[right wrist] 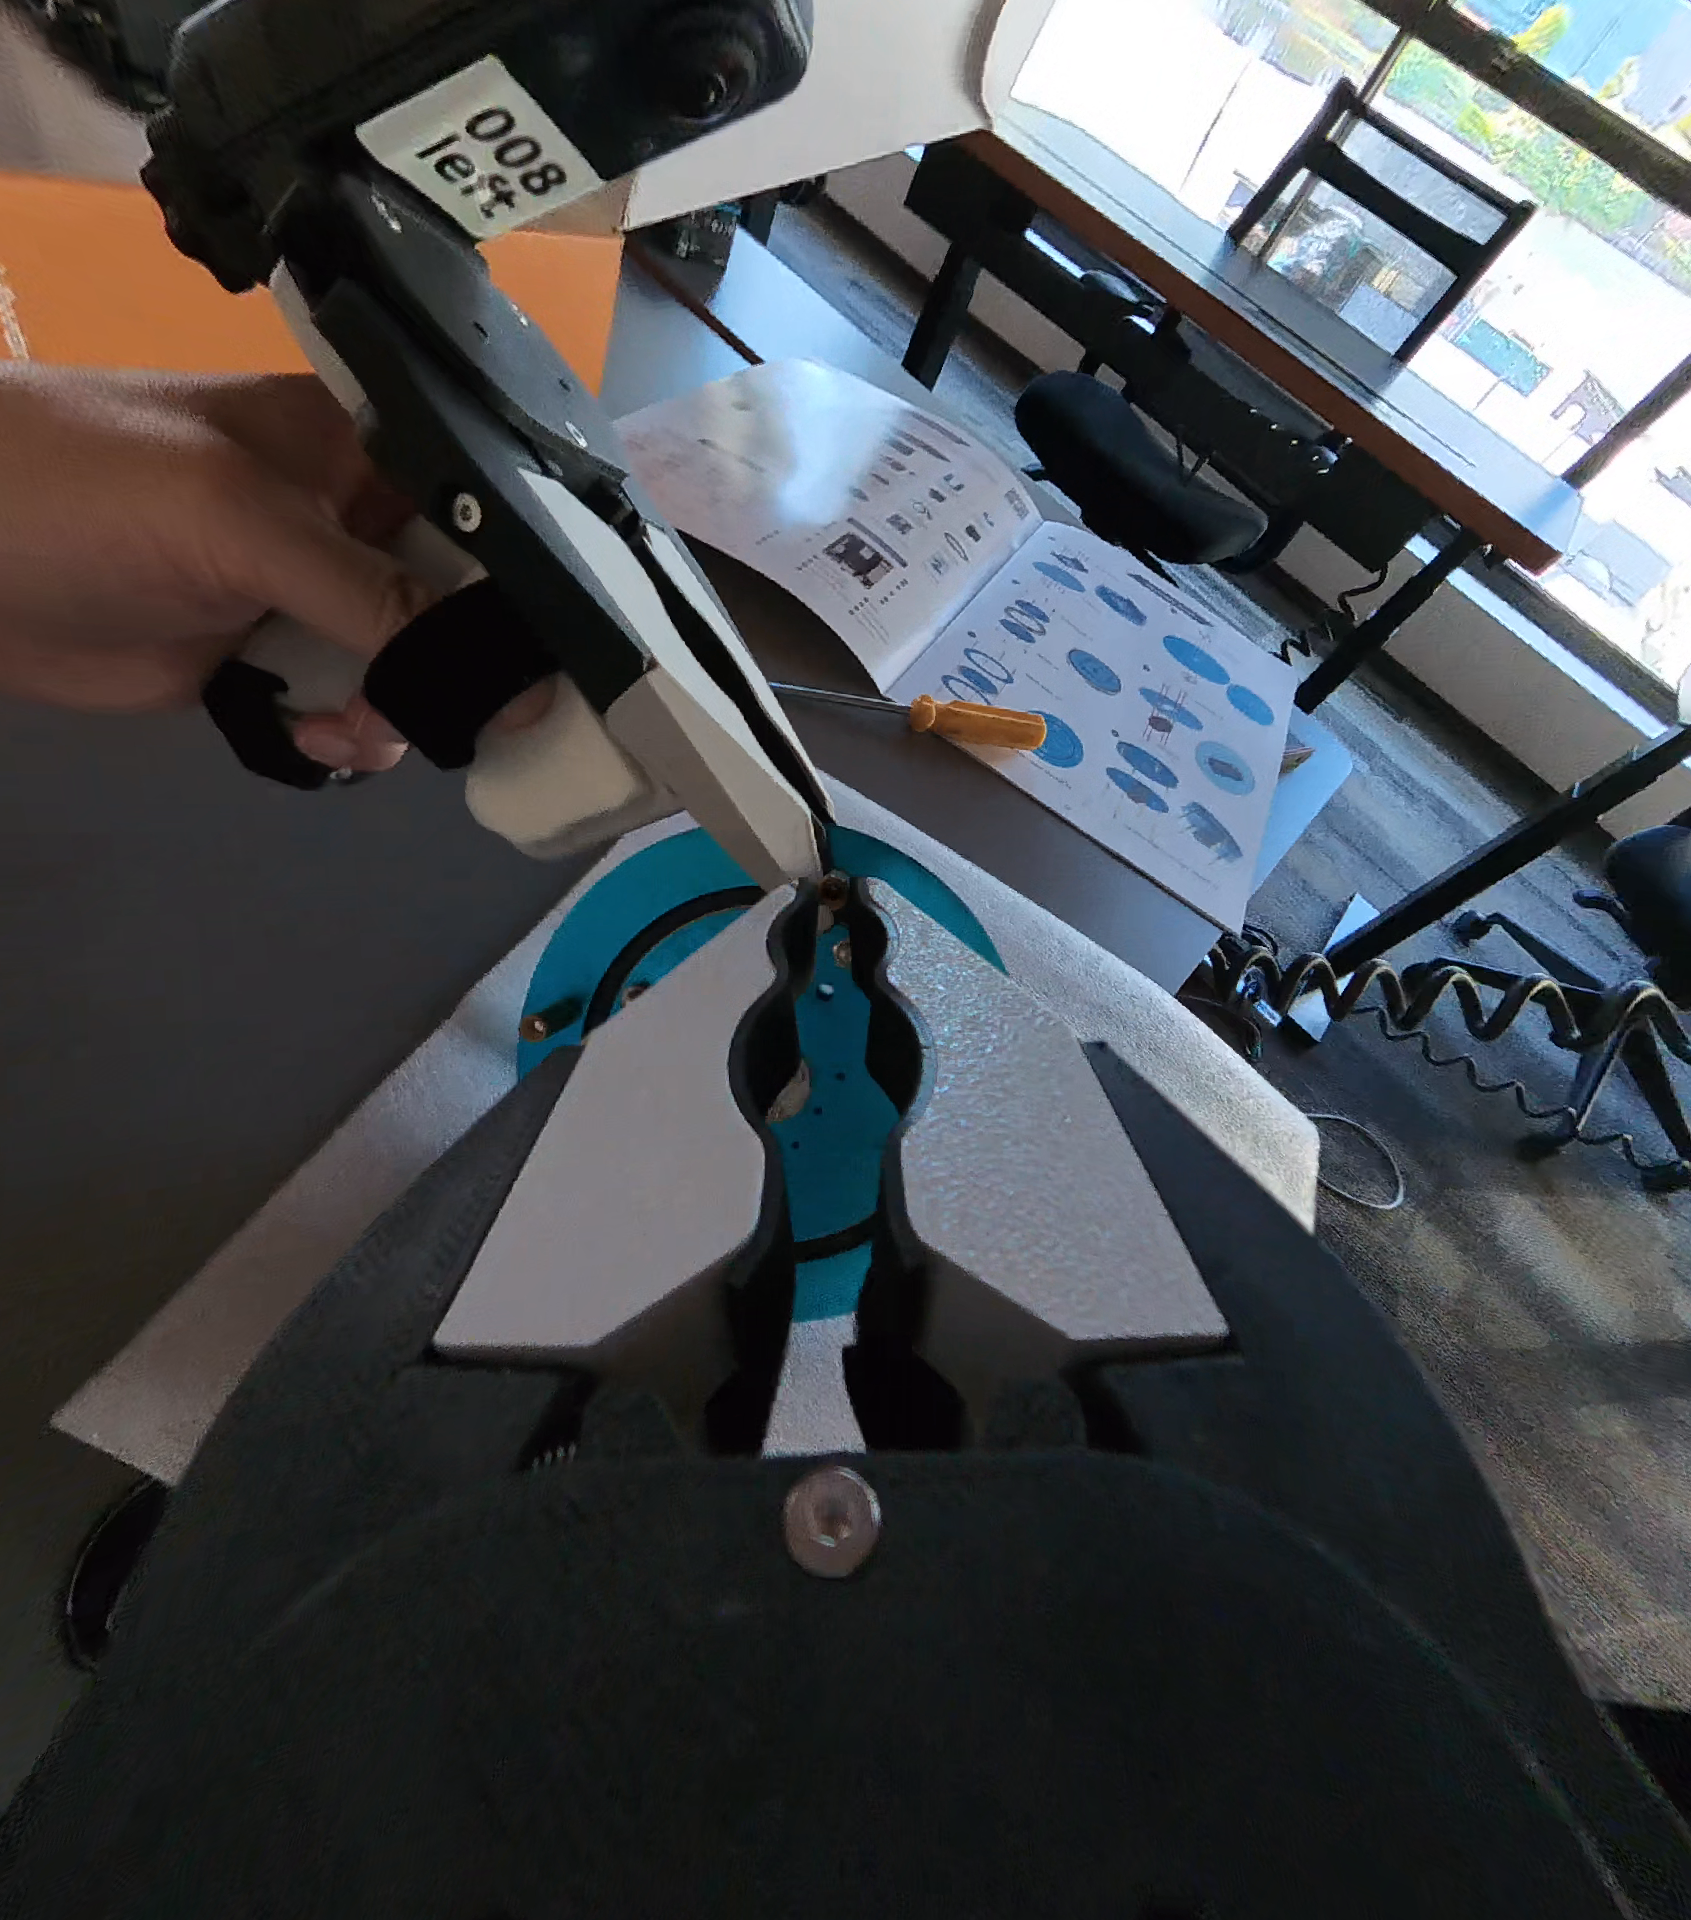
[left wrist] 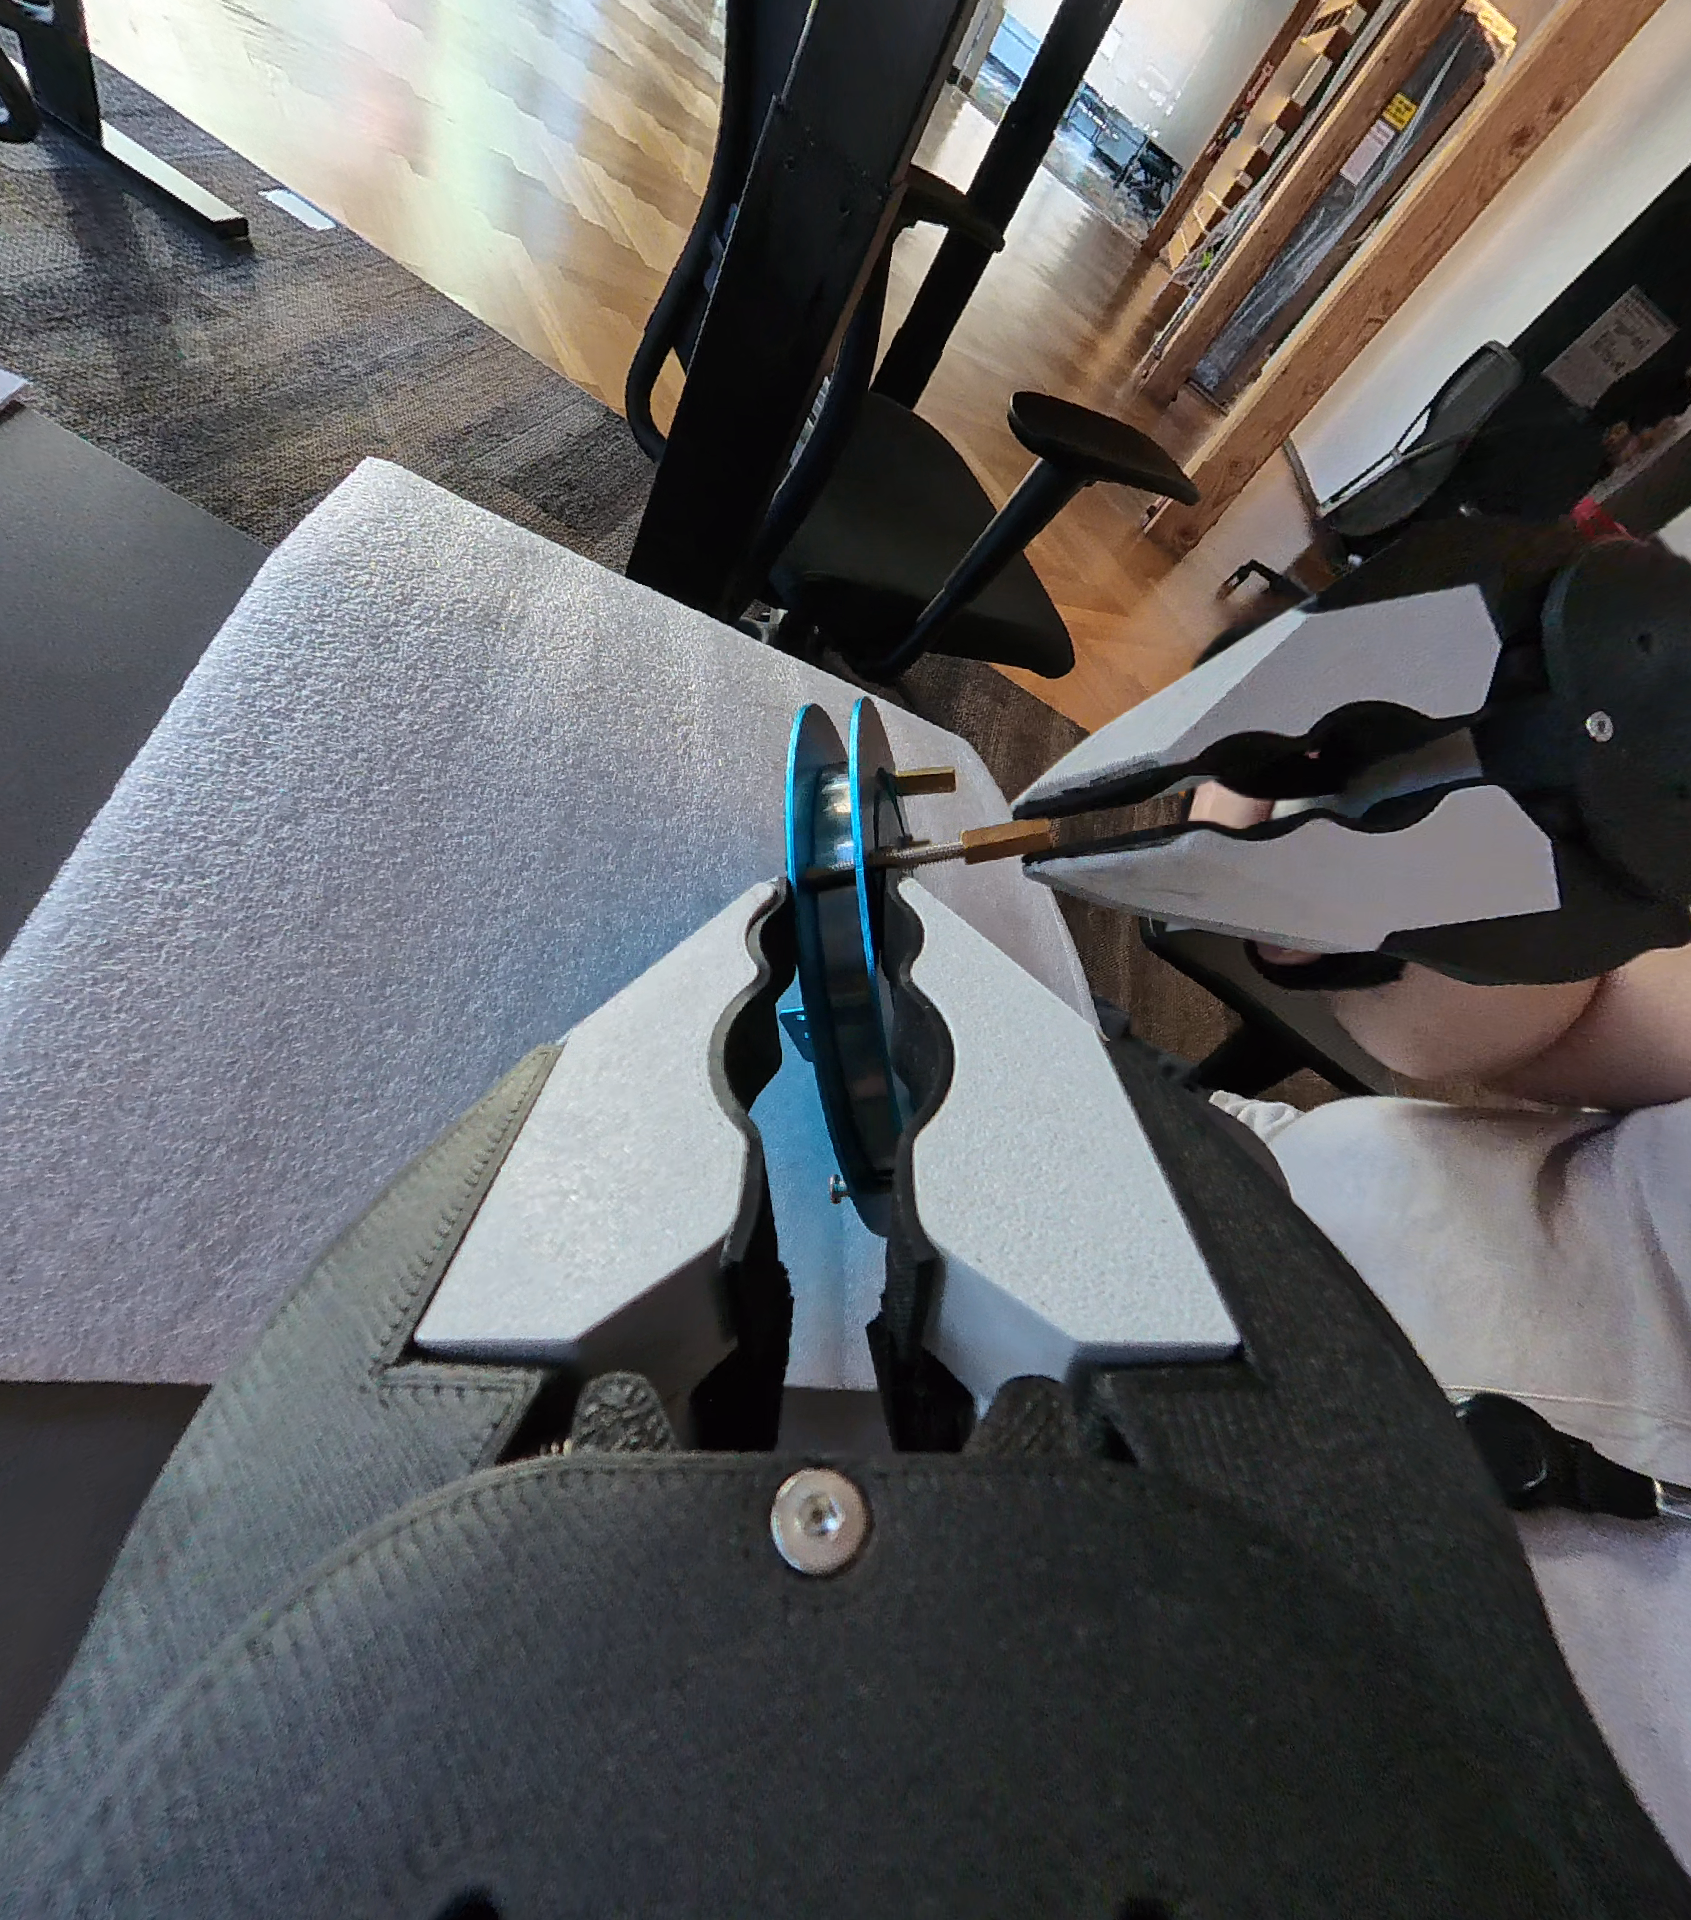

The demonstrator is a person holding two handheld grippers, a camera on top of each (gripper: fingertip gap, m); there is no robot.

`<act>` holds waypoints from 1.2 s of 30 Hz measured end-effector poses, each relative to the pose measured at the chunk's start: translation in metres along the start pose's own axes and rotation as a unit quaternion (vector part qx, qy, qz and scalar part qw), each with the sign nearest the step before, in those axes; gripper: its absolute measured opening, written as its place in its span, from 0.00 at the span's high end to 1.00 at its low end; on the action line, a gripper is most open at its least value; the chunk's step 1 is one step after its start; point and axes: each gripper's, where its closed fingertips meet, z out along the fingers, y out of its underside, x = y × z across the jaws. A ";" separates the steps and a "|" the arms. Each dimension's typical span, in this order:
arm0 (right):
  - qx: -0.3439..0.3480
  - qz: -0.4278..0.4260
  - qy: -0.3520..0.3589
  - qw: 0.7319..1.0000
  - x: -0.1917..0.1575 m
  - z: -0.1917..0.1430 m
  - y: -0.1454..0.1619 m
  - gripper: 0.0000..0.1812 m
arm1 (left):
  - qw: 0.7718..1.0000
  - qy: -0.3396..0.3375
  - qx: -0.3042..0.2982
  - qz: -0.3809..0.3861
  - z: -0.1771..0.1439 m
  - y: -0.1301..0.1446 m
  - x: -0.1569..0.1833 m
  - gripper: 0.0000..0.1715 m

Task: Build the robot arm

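Two thin round blue metal discs, black ring between. Small brass hex standoff on dark threaded rod. Left gripper: light grey fingers, wavy black inner edges, ribbed black body, silver screw. Right gripper: same grey and black. Textured pale grey foam sheet on dark grey desk. Orange-handled screwdriver, silver shaft. White open booklet with blue disc drawings. Flat orange cardboard box. Floor: herringbone light wood, dark grey carpet.
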 end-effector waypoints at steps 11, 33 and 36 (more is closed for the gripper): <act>0.009 -0.350 -0.171 0.921 -0.009 0.003 -0.006 0.95 | 1.000 0.020 -0.003 -0.005 -0.001 -0.001 0.003 0.92; 0.045 -0.220 -0.139 0.964 -0.005 -0.001 -0.005 0.94 | 1.000 0.018 0.002 -0.004 -0.001 -0.003 0.003 0.92; 0.030 -0.259 -0.163 0.952 -0.004 -0.001 -0.006 0.95 | 1.000 0.019 0.001 -0.001 -0.001 -0.004 0.004 0.92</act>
